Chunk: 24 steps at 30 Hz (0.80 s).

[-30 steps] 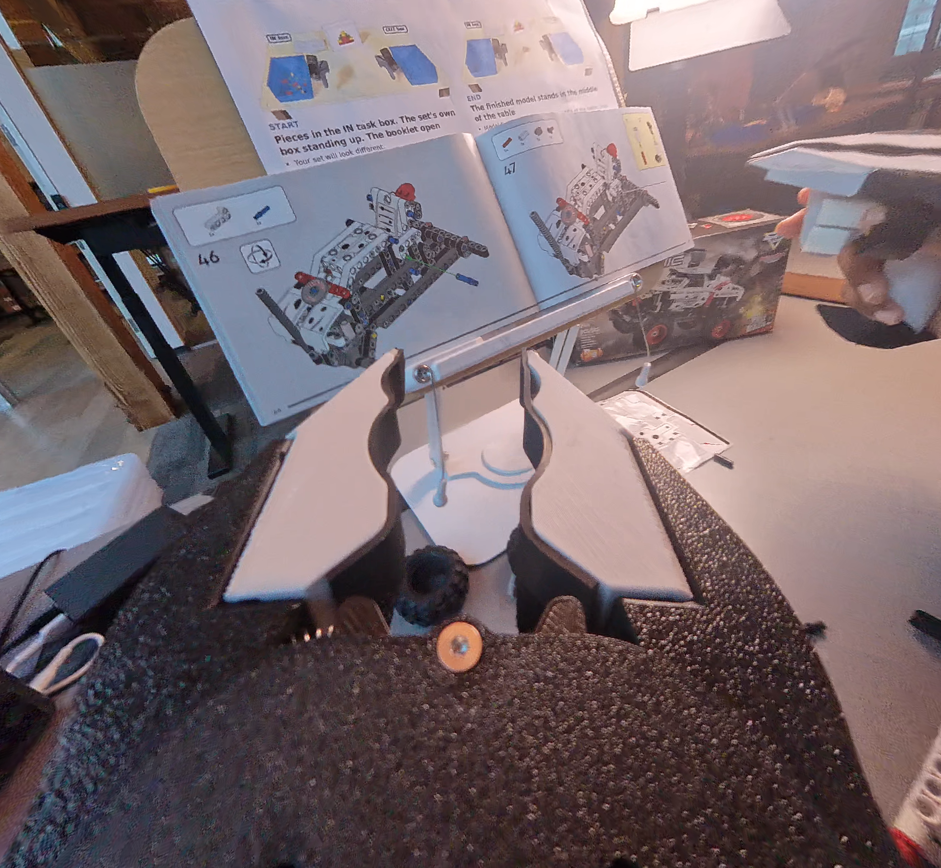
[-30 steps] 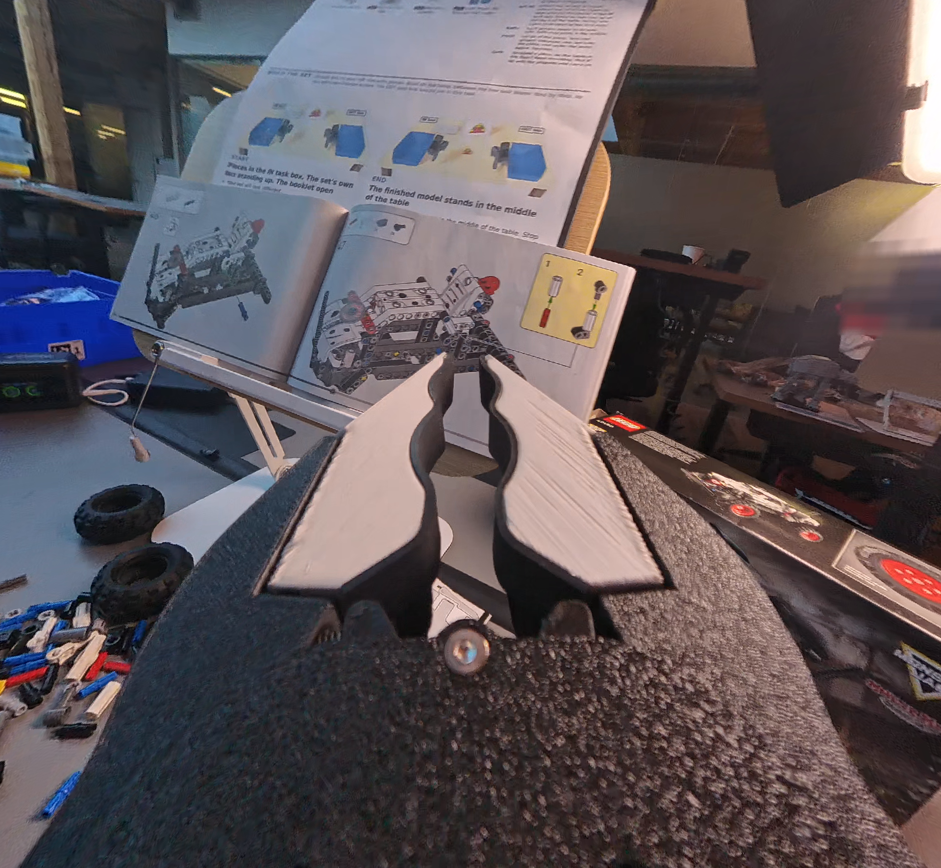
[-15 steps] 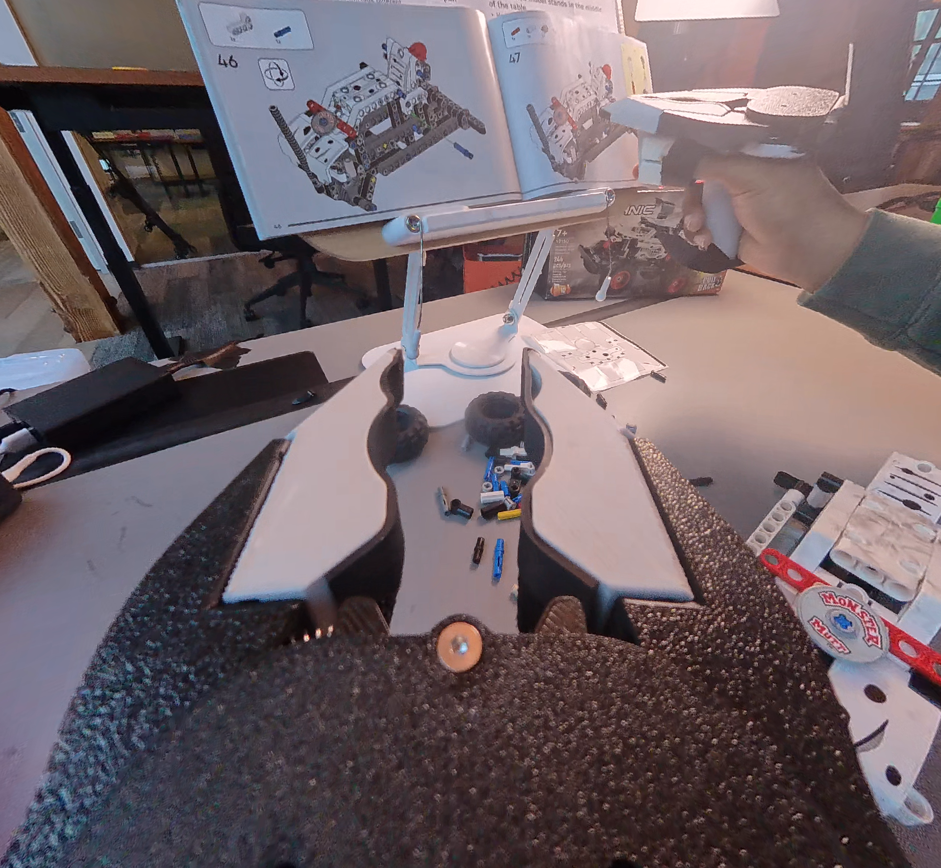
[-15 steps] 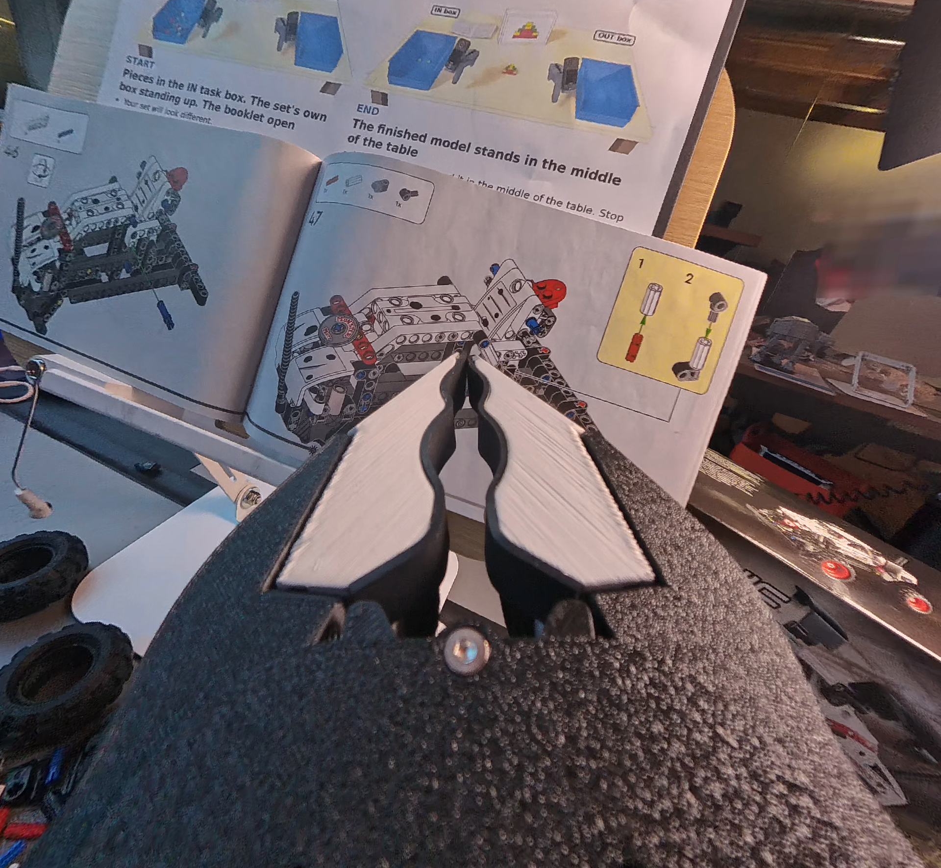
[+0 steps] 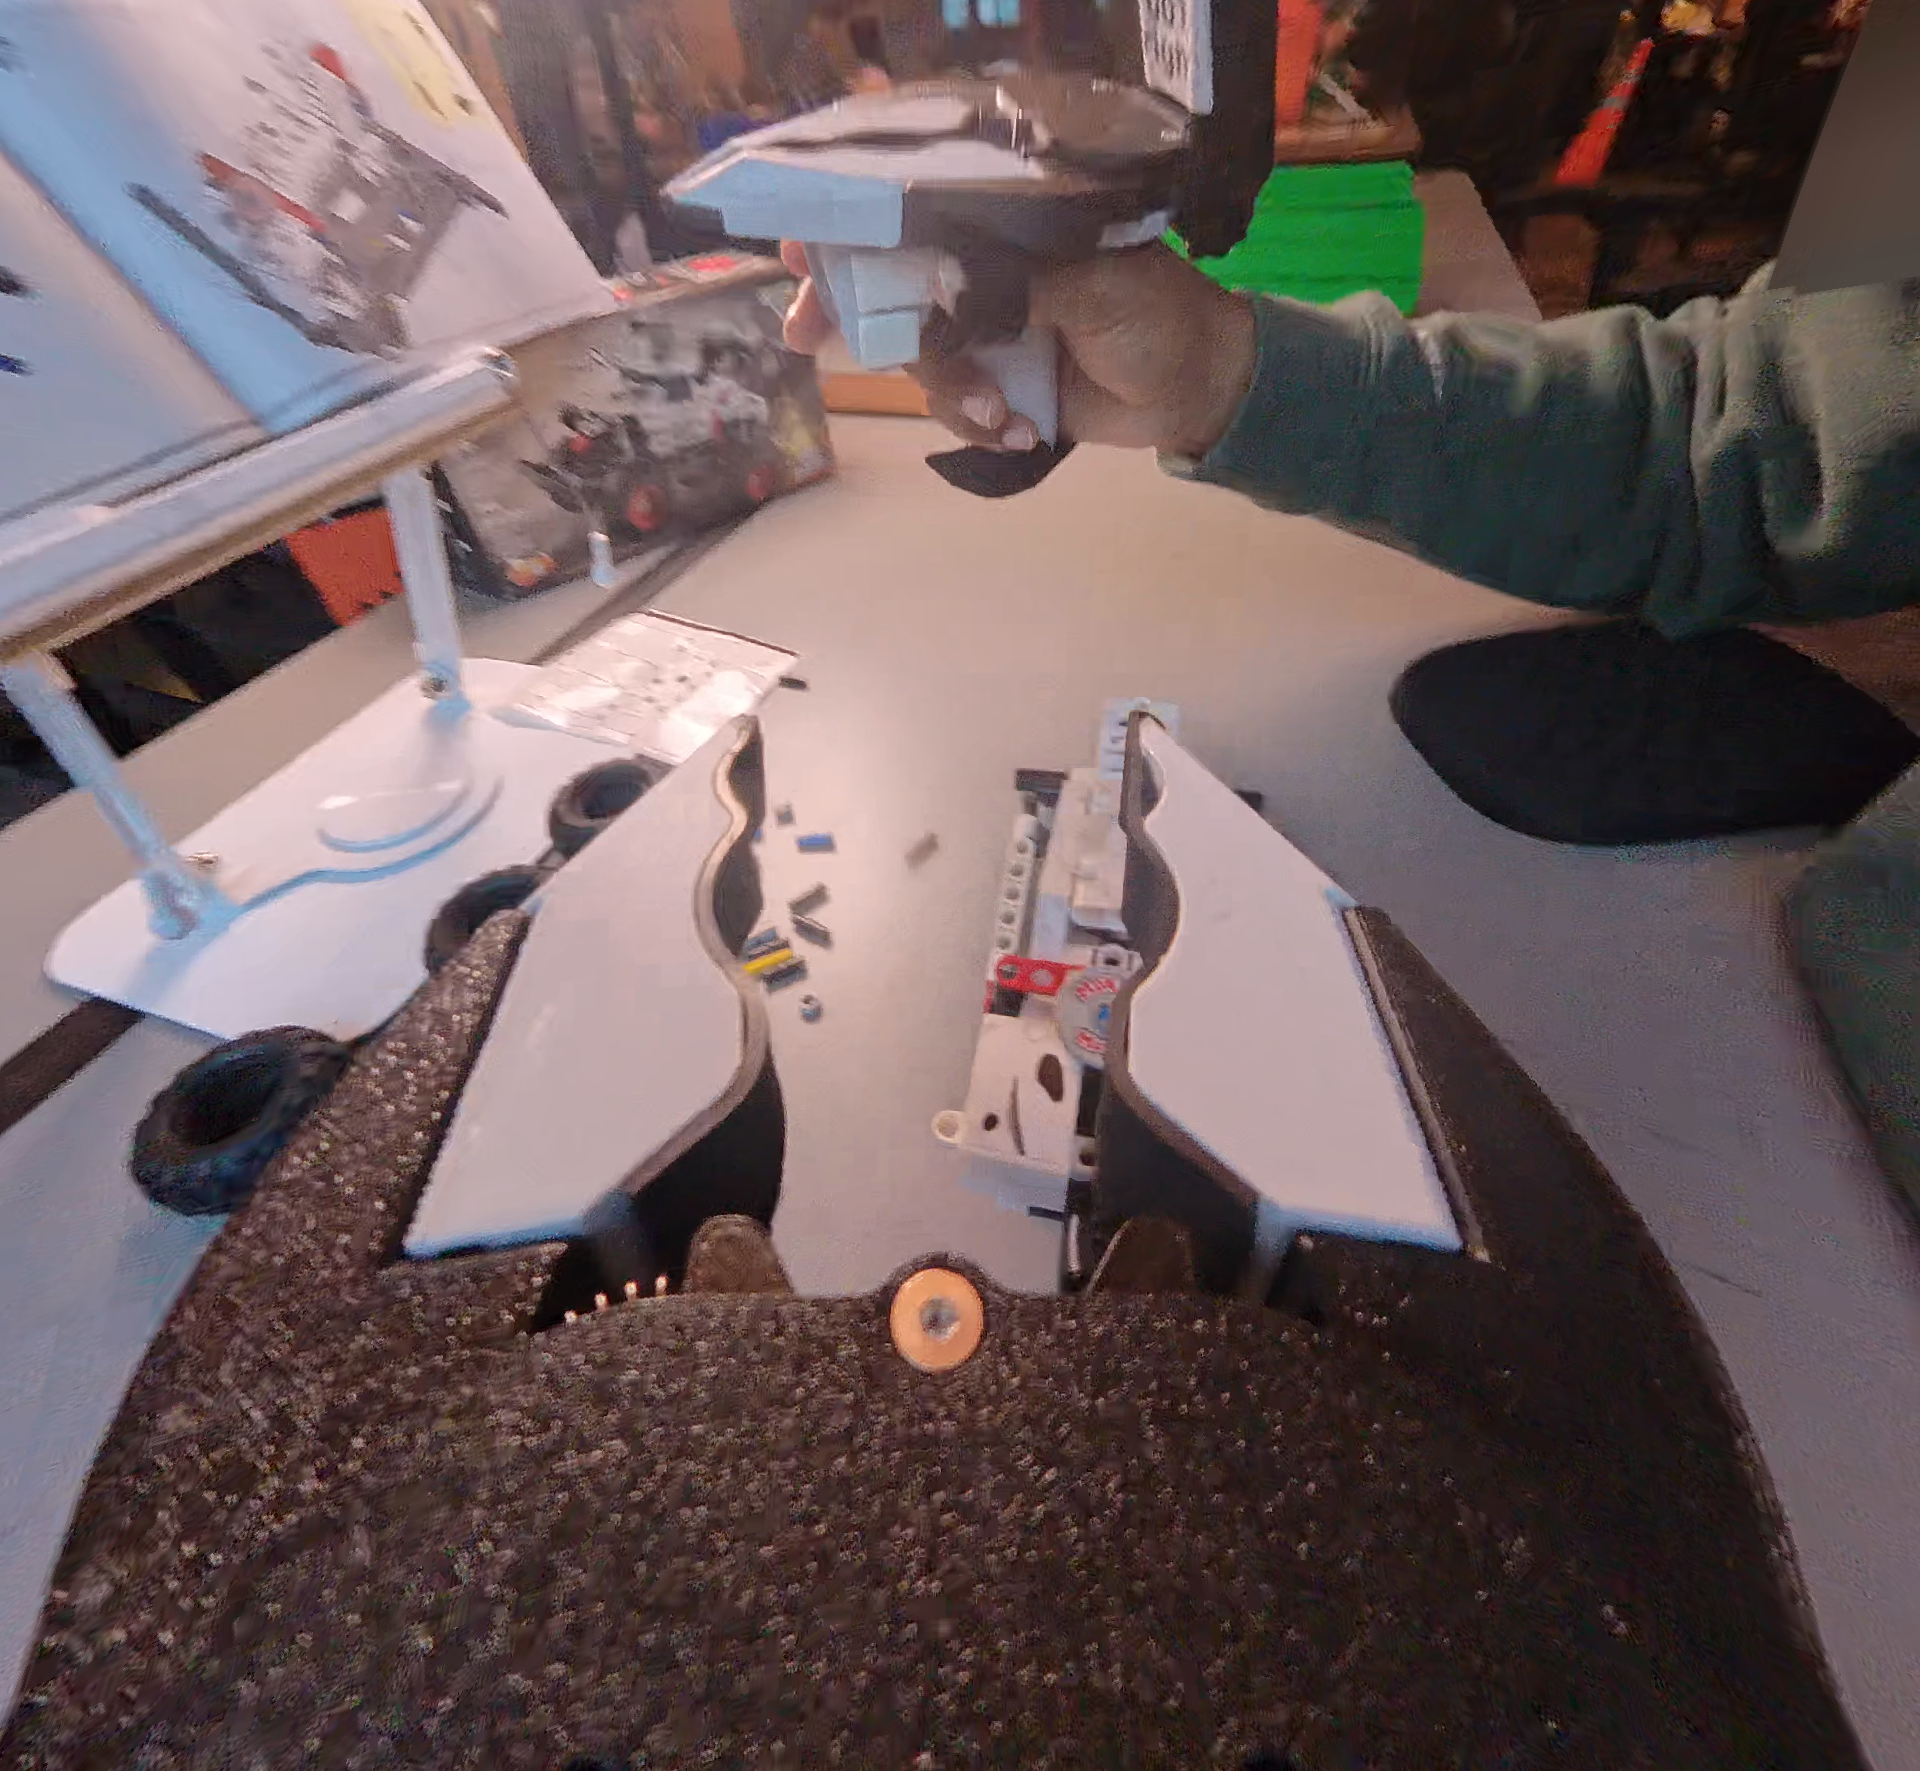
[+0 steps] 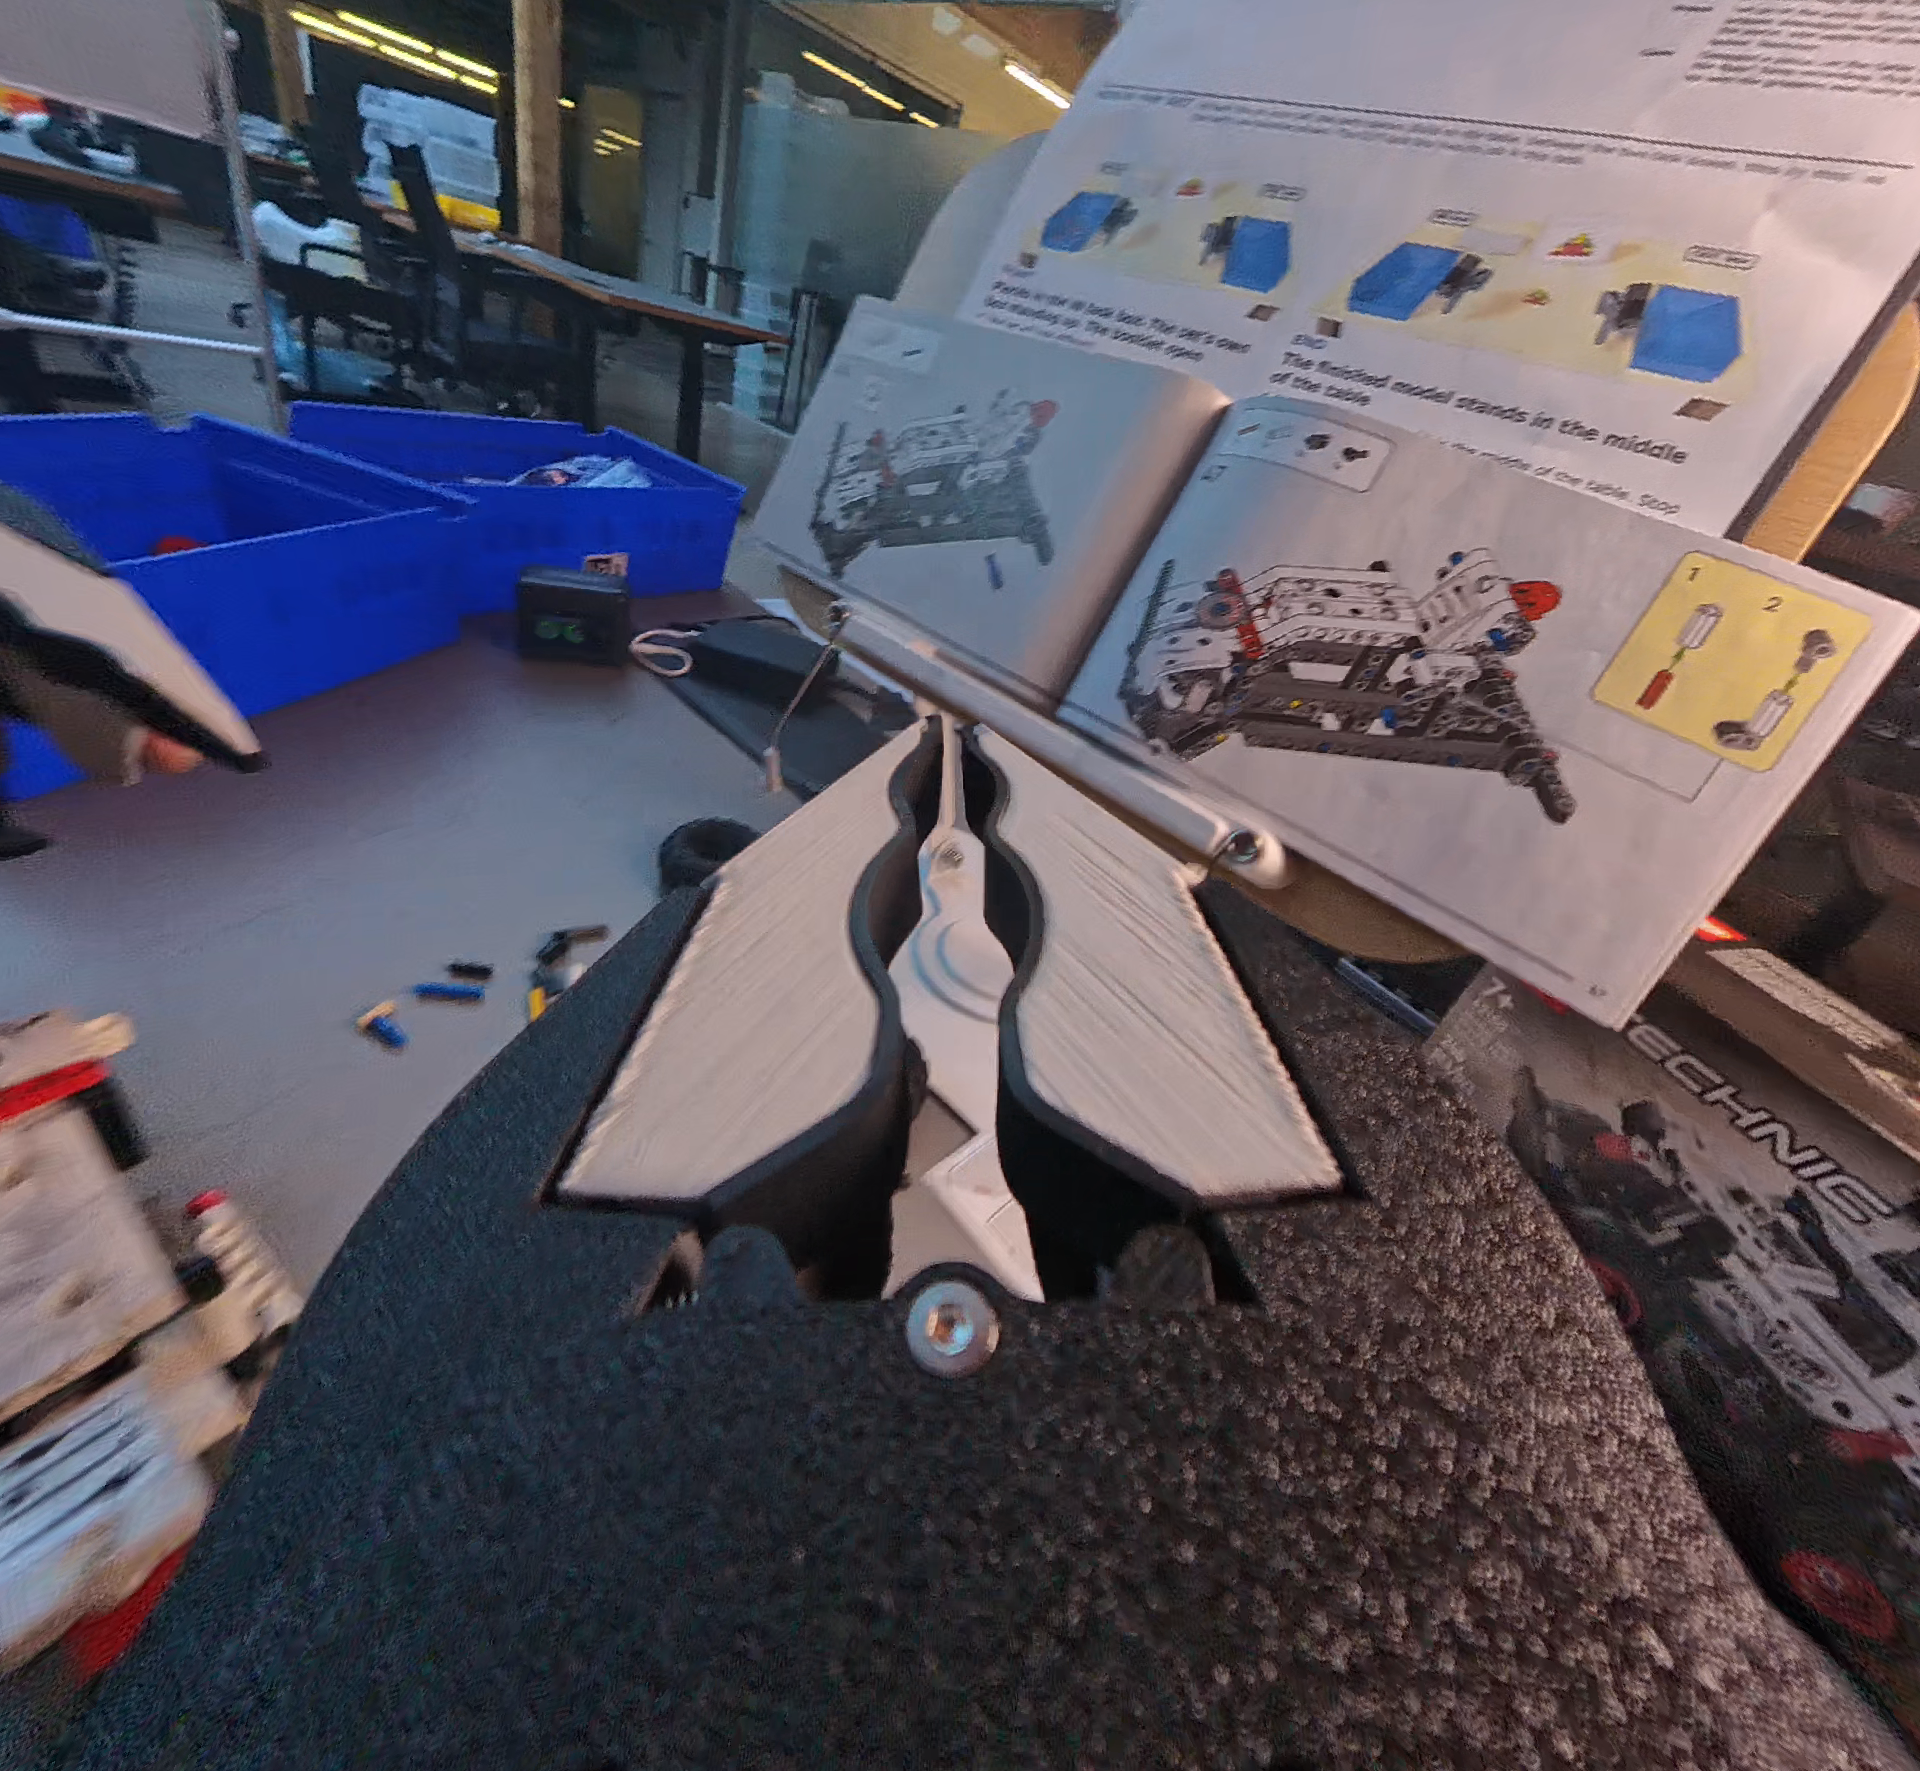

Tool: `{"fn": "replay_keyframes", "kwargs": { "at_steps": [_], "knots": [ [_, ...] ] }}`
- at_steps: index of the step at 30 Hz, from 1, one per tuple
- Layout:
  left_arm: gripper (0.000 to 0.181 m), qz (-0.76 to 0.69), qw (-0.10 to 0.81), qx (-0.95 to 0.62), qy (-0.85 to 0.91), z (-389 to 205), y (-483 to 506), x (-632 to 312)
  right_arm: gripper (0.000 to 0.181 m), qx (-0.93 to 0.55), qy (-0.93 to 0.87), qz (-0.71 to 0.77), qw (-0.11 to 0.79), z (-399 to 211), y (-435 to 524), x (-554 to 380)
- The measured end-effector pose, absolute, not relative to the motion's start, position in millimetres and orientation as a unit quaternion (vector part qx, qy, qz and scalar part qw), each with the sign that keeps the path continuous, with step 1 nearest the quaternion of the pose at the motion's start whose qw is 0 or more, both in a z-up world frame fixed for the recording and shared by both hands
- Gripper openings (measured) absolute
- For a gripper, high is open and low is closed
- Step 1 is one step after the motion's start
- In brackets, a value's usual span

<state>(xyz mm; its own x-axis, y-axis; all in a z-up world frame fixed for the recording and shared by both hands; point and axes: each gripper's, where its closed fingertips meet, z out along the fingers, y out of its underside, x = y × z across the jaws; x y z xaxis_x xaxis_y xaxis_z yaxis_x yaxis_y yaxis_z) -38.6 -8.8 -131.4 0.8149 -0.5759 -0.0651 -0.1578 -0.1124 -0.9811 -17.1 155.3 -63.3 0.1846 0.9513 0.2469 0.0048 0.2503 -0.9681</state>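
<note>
Bricks built into a white, half-finished toy truck [image 5: 1049, 952] lie on the grey table [image 5: 1039, 599], partly under the right finger of the left gripper [image 5: 940, 750]; whether they touch cannot be told. That gripper's fingers stand wide apart and hold nothing, with small loose blue, black and yellow pieces [image 5: 795, 921] on the table between them. Black tyres [image 5: 223, 1129] lie left of the truck, beside the white base of the book stand [image 5: 312, 869].

Only the left wrist view shows the right gripper [image 5: 727, 199] from outside, raised above the table beyond the truck, in a hand [image 5: 1091, 350] with a green sleeve [image 5: 1558, 464]. Only the right wrist view shows its fingers from behind: a narrow gap, nothing between them, pointing at the stand's leg. It alone shows the open instruction booklet [image 6: 1299, 620] clearly, a printed sheet [image 6: 1507, 163] behind it, two blue bins [image 6: 312, 526] far left of the truck, and the toy's box [image 6: 1714, 1254]. The truck is blurred at its left edge.

The room is a workshop with desks and wooden posts.
</note>
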Motion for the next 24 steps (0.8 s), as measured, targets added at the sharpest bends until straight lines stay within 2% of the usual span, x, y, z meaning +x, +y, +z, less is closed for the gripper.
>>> {"fn": "replay_keyframes", "kwargs": {
  "at_steps": [4,8,15,19,22,24],
  "knots": [
    [0.072,-0.141,0.514,-0.785,0.318,-164.4,-10.7,-19.6,0.006,-0.475,-0.567,0.367,0.564,-100.2,89.5,27.6],
    [0.066,-0.096,0.403,-0.835,0.363,-190.5,-10.8,-8.4,0.014,-0.504,-0.622,0.277,0.532,-150.7,38.8,60.3],
    [0.071,-0.056,0.231,-0.871,0.429,-208.3,-14.6,10.2,0.018,-0.595,-0.578,0.261,0.494,-197.0,-16.7,55.0],
    [0.06,-0.033,0.174,-0.88,0.44,-221.1,-12.1,13.5,0.018,-0.619,-0.551,0.205,0.52,-205.9,-7.1,46.5],
    [0.046,-0.021,0.173,-0.883,0.435,-223.4,-6.7,13.9,0.014,-0.623,-0.548,0.195,0.523,-211.0,-4.5,41.6],
    [0.046,-0.026,0.175,-0.886,0.429,-223.3,-6.5,15.2,0.01,-0.617,-0.546,0.199,0.531,-209.3,-5.8,38.2]
  ]
}}
